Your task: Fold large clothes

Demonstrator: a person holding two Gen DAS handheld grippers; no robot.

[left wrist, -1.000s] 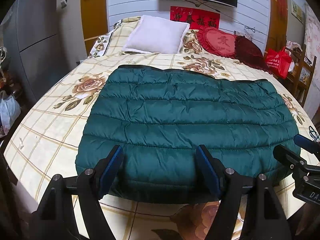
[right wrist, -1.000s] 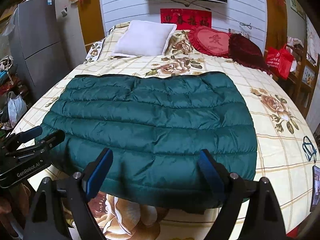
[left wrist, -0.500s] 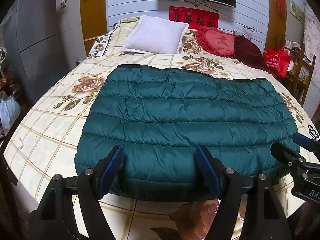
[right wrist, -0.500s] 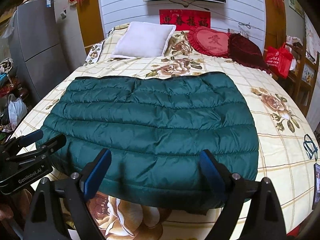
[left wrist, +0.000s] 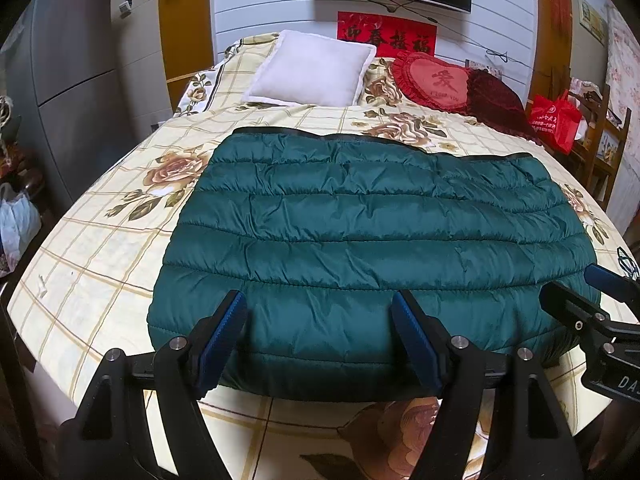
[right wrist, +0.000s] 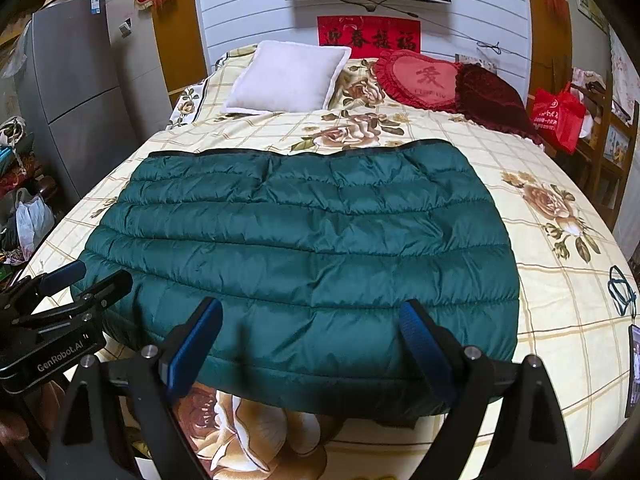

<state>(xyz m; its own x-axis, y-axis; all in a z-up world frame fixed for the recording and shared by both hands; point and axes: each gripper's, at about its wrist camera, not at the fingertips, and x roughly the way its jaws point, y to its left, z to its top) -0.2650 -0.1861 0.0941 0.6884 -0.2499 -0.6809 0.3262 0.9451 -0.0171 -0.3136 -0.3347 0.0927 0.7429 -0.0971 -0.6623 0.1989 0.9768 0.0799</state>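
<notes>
A dark green quilted down garment (left wrist: 372, 236) (right wrist: 304, 248) lies folded flat in a wide rectangle on the flowered bed cover (left wrist: 92, 248) (right wrist: 560, 304). Its black-trimmed edge is on the far side and its rounded near edge faces me. My left gripper (left wrist: 320, 332) hovers open just over the near edge, left of middle, with nothing between its blue pads. My right gripper (right wrist: 310, 338) stands open over the same near edge further right, also holding nothing. Each gripper shows at the side of the other's view: the right gripper (left wrist: 596, 300), the left gripper (right wrist: 68, 284).
A white pillow (left wrist: 312, 68), a red heart cushion (left wrist: 432, 80) and a dark red cushion (left wrist: 496, 100) lie at the head of the bed. A grey cabinet (right wrist: 68, 92) and bags stand left, a red bag (right wrist: 560, 116) and wooden shelf right. A dark cord (right wrist: 620, 288) lies on the cover.
Both grippers have drawn back very slightly, so a little more of the bed cover shows below the garment's near edge. The garment lies as it did.
</notes>
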